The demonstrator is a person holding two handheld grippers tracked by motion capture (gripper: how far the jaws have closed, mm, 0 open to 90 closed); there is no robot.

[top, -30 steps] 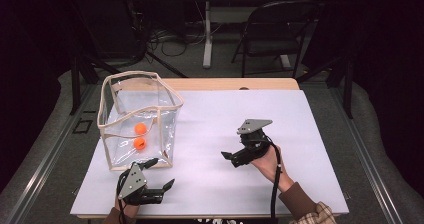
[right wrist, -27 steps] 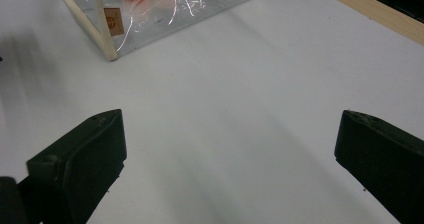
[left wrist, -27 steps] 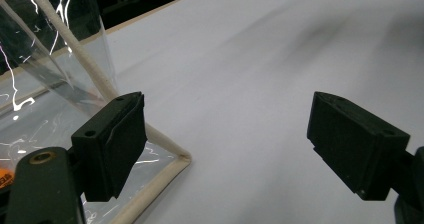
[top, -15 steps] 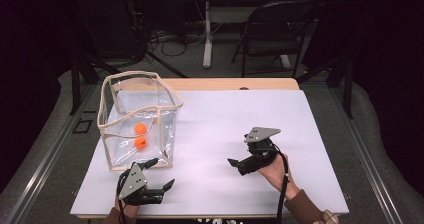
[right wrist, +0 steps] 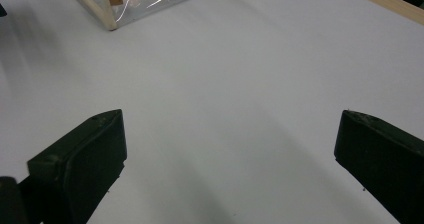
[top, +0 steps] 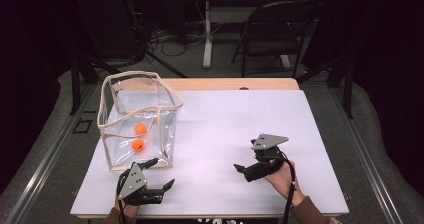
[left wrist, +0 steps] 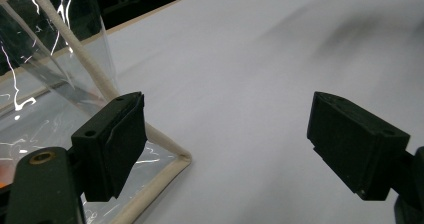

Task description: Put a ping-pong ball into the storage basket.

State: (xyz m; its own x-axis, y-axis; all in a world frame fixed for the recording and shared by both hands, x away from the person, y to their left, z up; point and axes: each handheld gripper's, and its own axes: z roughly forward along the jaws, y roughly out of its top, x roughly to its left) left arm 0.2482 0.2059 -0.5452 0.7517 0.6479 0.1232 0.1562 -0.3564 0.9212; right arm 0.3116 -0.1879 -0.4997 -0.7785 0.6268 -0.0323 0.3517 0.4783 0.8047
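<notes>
A white tabletop stands in a dark room, with a folding chair and cables on the floor beyond it. On its left part stands a clear plastic bag with cream trim, open at the top, holding two orange balls. The left gripper rests just beside the bag's near corner, its fingers spread wide and empty, one close to the trim. The right gripper lies well apart to the right, held low over bare tabletop, fingers likewise spread, gripping nothing.
</notes>
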